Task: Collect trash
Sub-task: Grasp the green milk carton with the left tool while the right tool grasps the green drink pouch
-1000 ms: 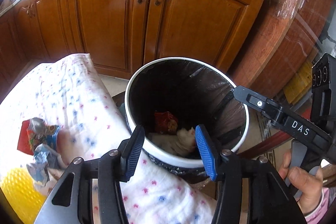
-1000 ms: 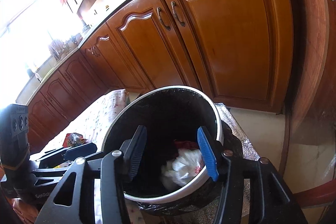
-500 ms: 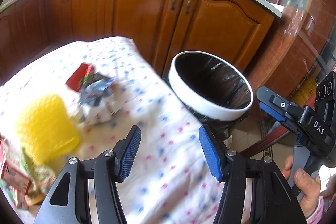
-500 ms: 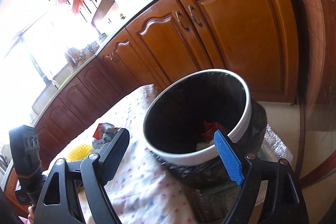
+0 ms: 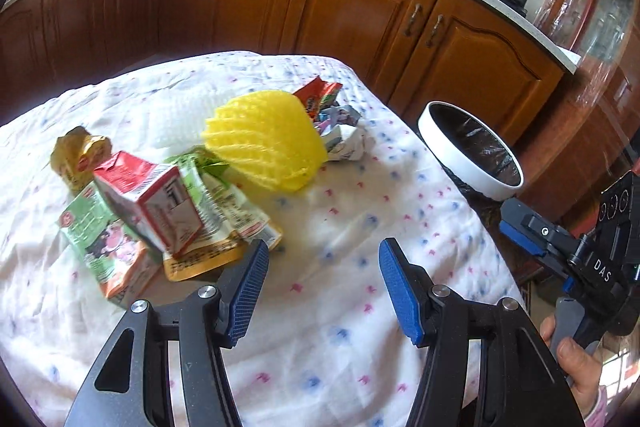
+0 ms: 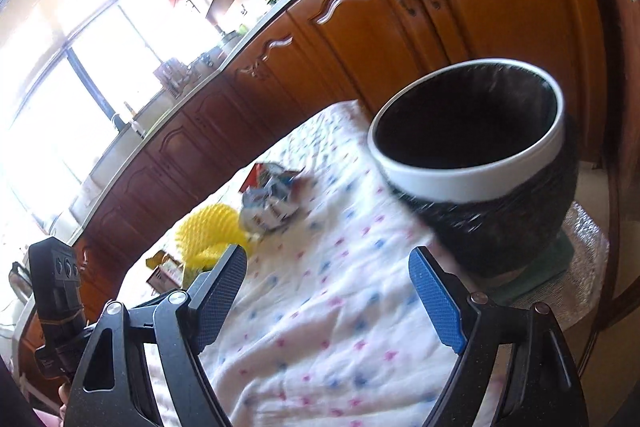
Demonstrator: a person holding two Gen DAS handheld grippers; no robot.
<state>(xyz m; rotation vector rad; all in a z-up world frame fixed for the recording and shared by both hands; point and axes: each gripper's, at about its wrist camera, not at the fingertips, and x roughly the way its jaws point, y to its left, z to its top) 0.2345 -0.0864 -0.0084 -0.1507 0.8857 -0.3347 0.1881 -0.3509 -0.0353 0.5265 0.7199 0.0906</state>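
Brown wooden kitchen cabinets (image 5: pixel 352 23) run behind a surface covered by a white cloth (image 5: pixel 344 227) dotted with pink and blue marks. At the left of the left wrist view lies a heap of trash: a crumpled yellow wrapper (image 5: pixel 78 155), a red and white carton (image 5: pixel 148 203) and flat green and orange packets (image 5: pixel 100 243) under and beside it. Just right of them sits a yellow foam net (image 5: pixel 264 143), and touching its far right side are crumpled wrappers (image 5: pixel 340 131) in red, blue and white. Further right, off the cloth's edge, stands the trash bin (image 5: pixel 472 155), white-rimmed and lined with a black bag. The left gripper (image 5: pixel 322 291) hovers over bare cloth, its blue pads moderately apart and holding nothing; the nearest packet lies just beyond its left finger. At the far right a hand (image 5: pixel 576 363) grips the handle of the other tool. In the right wrist view the right gripper (image 6: pixel 328 299) has just been opening and stands wide, with only cloth between its fingers, and the bin (image 6: pixel 480 183) rises just beyond its right finger.
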